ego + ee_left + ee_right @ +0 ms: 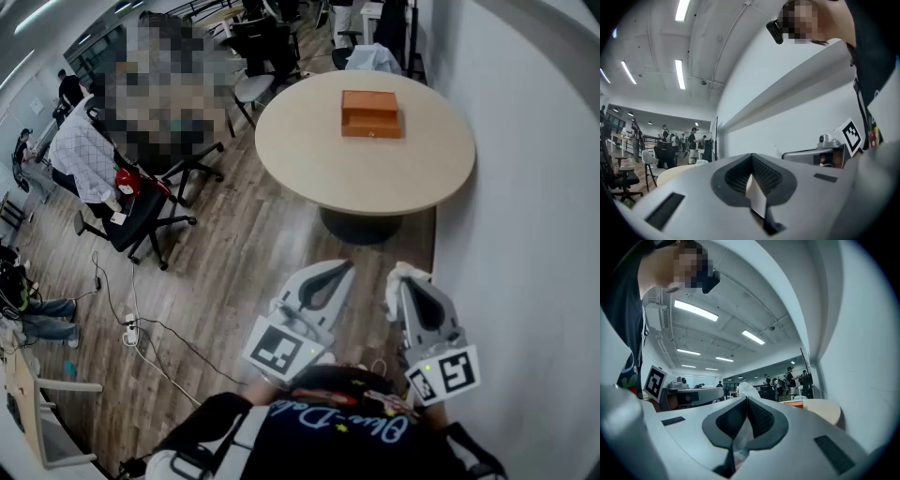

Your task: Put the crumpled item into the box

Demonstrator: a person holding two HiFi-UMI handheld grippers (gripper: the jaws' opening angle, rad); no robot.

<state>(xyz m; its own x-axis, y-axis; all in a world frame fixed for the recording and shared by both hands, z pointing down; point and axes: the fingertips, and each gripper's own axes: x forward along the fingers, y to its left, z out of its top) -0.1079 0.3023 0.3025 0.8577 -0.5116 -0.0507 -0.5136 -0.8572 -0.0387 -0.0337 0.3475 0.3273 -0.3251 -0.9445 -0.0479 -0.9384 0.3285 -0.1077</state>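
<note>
An orange-brown box (371, 113) with its lid down sits on a round beige table (309, 150), well ahead of both grippers. My right gripper (397, 283) is held low near my body, shut on a crumpled white item (406, 274) that pokes out past its tips. In the right gripper view the crumpled item (746, 390) rises above the right gripper (746, 400), with the box (793, 403) small on the table (826, 410) beyond. My left gripper (344, 270) is beside it, shut and holding nothing. The left gripper (751, 157) points along the white wall.
A white wall (534, 187) runs along the right, close to the table. Black office chairs (141, 220) and a seated person (84, 155) are at the left. Cables and a power strip (130, 330) lie on the wooden floor. More chairs (253, 89) stand behind the table.
</note>
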